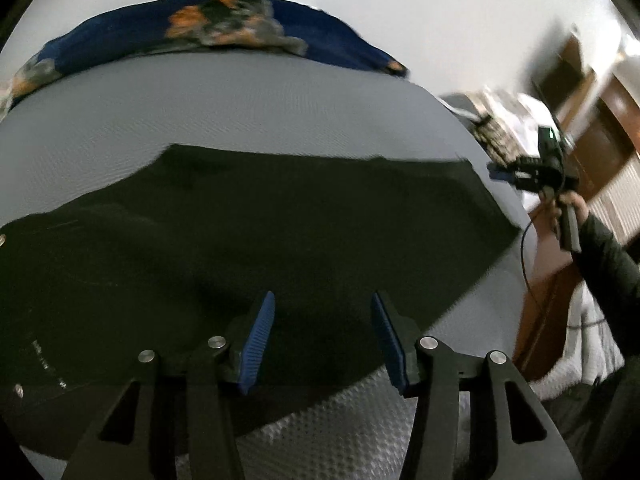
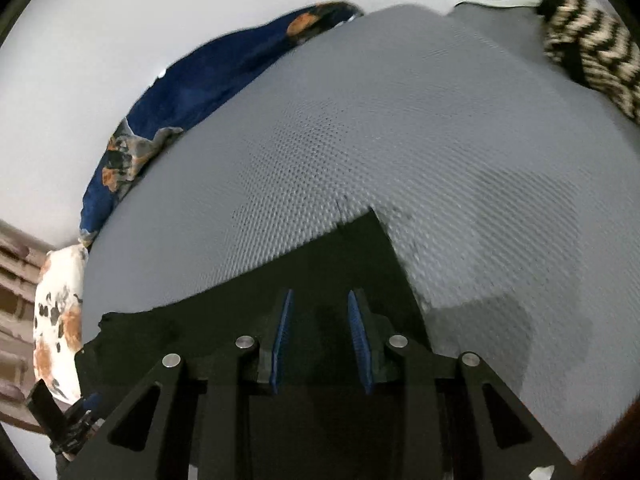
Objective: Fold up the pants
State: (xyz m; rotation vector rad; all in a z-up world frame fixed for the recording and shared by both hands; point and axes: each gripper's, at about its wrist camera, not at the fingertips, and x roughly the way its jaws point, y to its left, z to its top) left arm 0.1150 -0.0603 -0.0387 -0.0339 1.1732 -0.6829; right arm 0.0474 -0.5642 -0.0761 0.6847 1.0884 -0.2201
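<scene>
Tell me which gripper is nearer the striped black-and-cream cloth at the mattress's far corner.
Right, as far as these views show. The right gripper sits over the black pants' end nearest the striped cloth; the left gripper hangs over their other end, farther away.

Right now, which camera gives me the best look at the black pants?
The left wrist view: the black pants spread across most of the frame, with the far edge and right end visible on the grey mattress. The right wrist view catches only one corner.
</scene>
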